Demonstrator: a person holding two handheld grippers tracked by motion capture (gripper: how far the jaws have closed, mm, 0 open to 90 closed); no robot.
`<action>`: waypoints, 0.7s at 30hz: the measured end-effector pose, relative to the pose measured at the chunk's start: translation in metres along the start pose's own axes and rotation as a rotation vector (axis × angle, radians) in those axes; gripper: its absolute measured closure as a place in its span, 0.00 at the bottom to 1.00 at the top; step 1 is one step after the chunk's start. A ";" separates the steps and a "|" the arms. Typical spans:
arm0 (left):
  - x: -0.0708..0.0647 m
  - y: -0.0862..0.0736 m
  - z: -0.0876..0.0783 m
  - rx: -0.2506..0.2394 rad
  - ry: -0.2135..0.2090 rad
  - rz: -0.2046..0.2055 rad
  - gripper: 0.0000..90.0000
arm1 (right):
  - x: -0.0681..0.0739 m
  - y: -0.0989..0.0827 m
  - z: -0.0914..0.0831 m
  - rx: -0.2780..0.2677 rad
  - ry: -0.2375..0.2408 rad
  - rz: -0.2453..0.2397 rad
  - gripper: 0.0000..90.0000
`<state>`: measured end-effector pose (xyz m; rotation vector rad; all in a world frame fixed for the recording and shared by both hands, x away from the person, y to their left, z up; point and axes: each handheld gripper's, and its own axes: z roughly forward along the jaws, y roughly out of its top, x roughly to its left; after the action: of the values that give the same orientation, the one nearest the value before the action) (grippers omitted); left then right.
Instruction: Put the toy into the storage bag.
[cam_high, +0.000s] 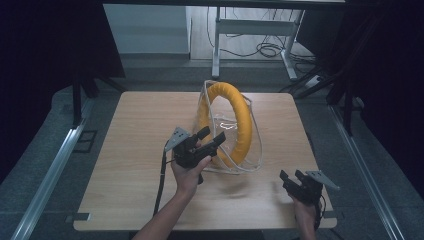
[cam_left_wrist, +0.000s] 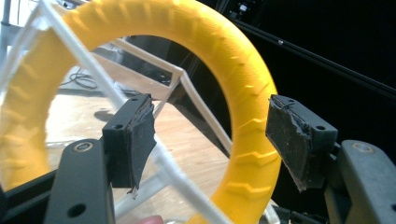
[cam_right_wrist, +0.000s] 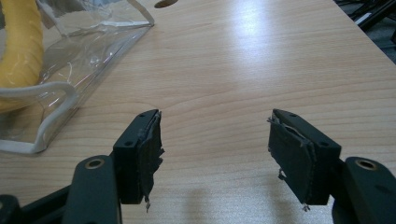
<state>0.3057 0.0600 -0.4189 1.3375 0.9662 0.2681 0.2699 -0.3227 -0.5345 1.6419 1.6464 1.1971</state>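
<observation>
Judging by looks, the yellow ring is light, stiff foam, upright in a floppy, slippery clear bag at table centre. My left hand-held gripper, at its 7 o'clock, gapes empty; I'd pinch the white trim. My right hand-held gripper idles spread.
</observation>
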 end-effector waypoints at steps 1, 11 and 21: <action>0.000 0.000 0.000 0.000 0.000 0.000 0.37 | 0.000 0.000 0.000 0.000 0.000 0.000 0.39; 0.026 -0.005 -0.031 0.039 0.029 0.011 0.37 | 0.002 0.000 0.001 0.003 0.013 -0.011 0.39; 0.054 -0.012 -0.069 0.079 0.077 0.017 0.37 | 0.002 0.000 0.001 0.007 0.015 -0.011 0.39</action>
<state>0.2847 0.1404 -0.4486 1.4169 1.0390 0.2990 0.2699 -0.3206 -0.5346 1.6298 1.6684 1.2020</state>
